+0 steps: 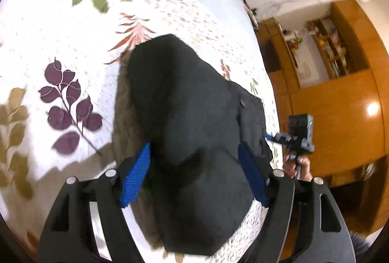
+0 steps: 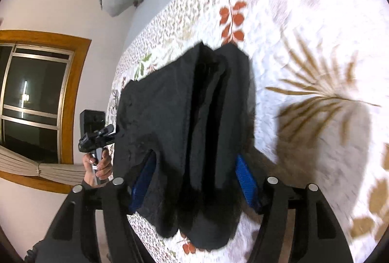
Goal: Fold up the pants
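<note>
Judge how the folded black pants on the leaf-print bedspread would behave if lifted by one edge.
The black pants would probably flop and sag: the cloth drapes in soft humps. The stacked layers, visible as loose folds, may slide apart, undoing the fold. Pushed across the bedspread, they would likely bunch rather than glide.

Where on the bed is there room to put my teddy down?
Bare bedspread lies left of the black pants, around the purple leaves. The right wrist view shows more, right of the pants by the tan fern. It's crowded at the pants, where both grippers hang, jaws open.
</note>
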